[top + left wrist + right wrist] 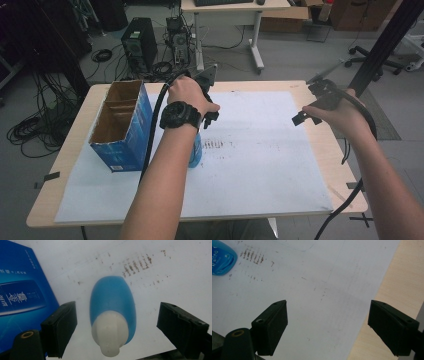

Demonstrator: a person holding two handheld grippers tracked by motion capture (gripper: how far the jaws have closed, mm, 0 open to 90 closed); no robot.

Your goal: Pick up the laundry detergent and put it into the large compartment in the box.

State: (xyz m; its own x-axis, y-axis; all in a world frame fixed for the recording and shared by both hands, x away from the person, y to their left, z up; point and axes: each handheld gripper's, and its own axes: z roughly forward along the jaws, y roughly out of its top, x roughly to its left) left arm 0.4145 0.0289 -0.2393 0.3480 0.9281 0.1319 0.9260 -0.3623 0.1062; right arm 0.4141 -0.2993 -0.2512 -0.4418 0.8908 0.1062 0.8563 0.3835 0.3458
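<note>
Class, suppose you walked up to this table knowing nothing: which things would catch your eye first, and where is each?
First, the blue bottle with its white cap, standing on the white sheet directly under the open left gripper. Next, the open blue carton with cardboard dividers at the table's left. The right gripper hangs open above the sheet's right edge, with nothing between its jaws.
</note>
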